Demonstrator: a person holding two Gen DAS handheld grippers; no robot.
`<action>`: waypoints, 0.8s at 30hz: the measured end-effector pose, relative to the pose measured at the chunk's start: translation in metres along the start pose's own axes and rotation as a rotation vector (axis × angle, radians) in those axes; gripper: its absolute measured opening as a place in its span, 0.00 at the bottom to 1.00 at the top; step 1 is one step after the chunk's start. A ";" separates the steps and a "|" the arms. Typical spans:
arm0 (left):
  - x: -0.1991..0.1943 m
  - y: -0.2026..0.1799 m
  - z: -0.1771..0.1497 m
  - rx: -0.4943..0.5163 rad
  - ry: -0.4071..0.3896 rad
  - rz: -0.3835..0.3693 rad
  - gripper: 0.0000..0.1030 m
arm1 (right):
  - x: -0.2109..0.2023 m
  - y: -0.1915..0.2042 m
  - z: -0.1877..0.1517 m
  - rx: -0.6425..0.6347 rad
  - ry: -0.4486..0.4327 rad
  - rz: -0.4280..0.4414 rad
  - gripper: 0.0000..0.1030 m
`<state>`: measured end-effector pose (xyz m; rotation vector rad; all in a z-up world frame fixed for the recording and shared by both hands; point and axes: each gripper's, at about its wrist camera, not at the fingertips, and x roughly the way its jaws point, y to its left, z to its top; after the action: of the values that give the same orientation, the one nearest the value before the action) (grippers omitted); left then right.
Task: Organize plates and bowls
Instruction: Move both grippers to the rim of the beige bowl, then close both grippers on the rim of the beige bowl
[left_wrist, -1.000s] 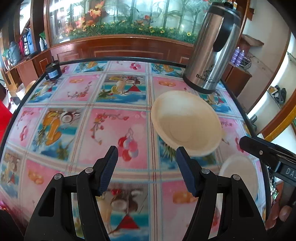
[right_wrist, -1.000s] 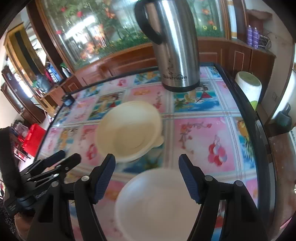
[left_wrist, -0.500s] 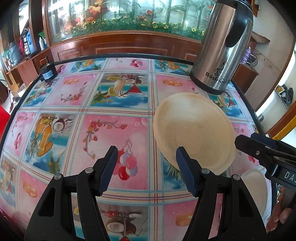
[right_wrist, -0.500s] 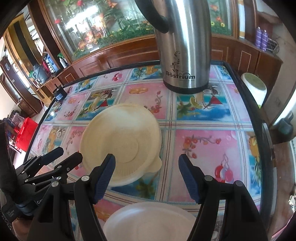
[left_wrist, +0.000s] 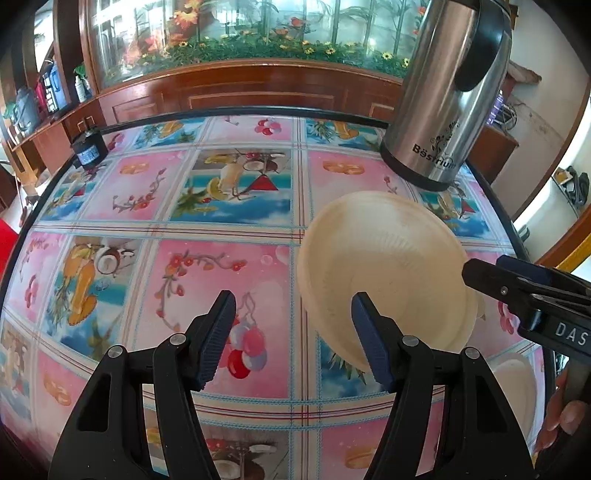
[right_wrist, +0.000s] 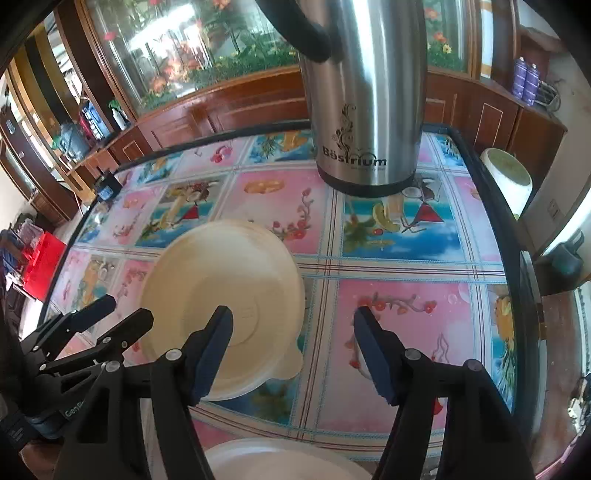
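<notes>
Bowl: cream bowl (left_wrist: 384, 273), round and shallow, with a flat base ring and a small tab on its rim; it sits on the counter (left_wrist: 221, 206) just ahead of both tools, ahead-right of the left one and ahead-left of the right one.
Plate: white plate (right_wrist: 280, 459), smooth and round (only part of it shows), under the right tool at the near edge.
Materials: the bowl looks matte, like moulded pulp or plastic; the counter wears a glossy cloth of pink and blue fruit squares inside a dark rim; a tall steel flask (right_wrist: 364, 92) with a black handle stands beyond the bowl.
Left tool: left tool (left_wrist: 293, 332) has black arms and blue ribbed pads, spread apart with nothing between them; its right pad shows in front of the bowl's near rim, contact not clear.
Right tool: right tool (right_wrist: 293, 345) is of the same build, jaws closing a little yet wide apart and empty; its left pad overlaps the bowl in view.
</notes>
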<state>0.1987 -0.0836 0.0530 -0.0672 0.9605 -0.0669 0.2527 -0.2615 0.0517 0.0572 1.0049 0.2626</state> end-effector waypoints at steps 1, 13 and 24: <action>0.002 0.000 0.000 -0.003 0.006 -0.003 0.64 | 0.002 -0.001 0.001 -0.001 0.007 -0.001 0.63; 0.023 -0.001 0.005 -0.049 0.063 -0.039 0.64 | 0.018 -0.002 0.004 -0.010 0.041 0.019 0.25; 0.022 0.010 0.001 -0.046 0.079 -0.074 0.18 | 0.007 0.010 -0.007 -0.036 0.037 0.057 0.12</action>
<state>0.2123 -0.0757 0.0344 -0.1431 1.0381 -0.1167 0.2488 -0.2509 0.0435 0.0481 1.0363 0.3346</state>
